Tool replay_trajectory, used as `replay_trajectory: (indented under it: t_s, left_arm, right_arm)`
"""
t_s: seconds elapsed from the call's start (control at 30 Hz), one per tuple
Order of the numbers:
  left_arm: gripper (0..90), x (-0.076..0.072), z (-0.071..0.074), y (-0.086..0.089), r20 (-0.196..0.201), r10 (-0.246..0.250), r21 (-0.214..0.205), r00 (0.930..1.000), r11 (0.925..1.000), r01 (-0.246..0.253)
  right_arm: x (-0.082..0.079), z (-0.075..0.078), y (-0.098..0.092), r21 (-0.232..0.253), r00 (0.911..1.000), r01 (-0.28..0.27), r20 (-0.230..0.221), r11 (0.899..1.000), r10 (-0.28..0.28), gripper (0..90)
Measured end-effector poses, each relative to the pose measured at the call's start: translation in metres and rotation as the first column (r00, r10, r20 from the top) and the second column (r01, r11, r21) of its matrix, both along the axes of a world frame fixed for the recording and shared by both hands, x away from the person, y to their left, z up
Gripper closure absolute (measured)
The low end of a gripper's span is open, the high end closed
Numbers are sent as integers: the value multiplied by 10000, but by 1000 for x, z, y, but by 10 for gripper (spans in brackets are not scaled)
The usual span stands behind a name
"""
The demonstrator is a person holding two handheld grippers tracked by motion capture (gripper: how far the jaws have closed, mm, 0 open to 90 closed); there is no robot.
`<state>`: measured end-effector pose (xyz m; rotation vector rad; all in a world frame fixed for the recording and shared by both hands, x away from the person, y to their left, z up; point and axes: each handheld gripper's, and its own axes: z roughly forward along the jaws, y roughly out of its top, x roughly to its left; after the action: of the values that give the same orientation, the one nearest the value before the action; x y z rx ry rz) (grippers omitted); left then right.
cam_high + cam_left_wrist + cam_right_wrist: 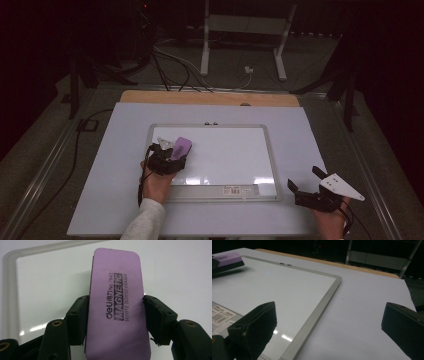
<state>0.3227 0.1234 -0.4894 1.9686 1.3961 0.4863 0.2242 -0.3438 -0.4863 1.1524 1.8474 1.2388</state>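
Note:
A silver-framed whiteboard [215, 128] lies flat in the middle of the white table. My left gripper [167, 159] is over the board's left part, shut on a purple magnetic whiteboard eraser [117, 302] held by its long sides, printed face up. In the high view the eraser [181, 147] juts forward over the white surface near the upper left corner. My right gripper [306, 179] rests off the board's lower right corner, open, nothing between its fingers [254, 327]. The right gripper view shows the board's right frame edge [317, 315] and the eraser [227, 261] far left.
A barcode sticker [233, 190] sits on the board's lower frame. A wooden strip [210, 98] runs along the table's far edge. Beyond it stand white stand legs [240, 40] and cables [175, 65] on a dark floor.

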Motion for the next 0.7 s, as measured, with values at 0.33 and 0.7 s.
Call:
replay_trajectory:
  t_s: [0.33, 0.7]
  left_arm:
    - [417, -14, -1, 23, -9, 373, 167, 9993, 9992, -373]
    - [417, -12, -7, 28, -132, 742, 409, 9972, 9965, -736]
  right_arm:
    - [0, 0, 1, -17, 10000, -10, -20, 10000, 10, 5]
    - [0, 0, 0, 7, 10000, 7, -38, 10000, -7, 5]
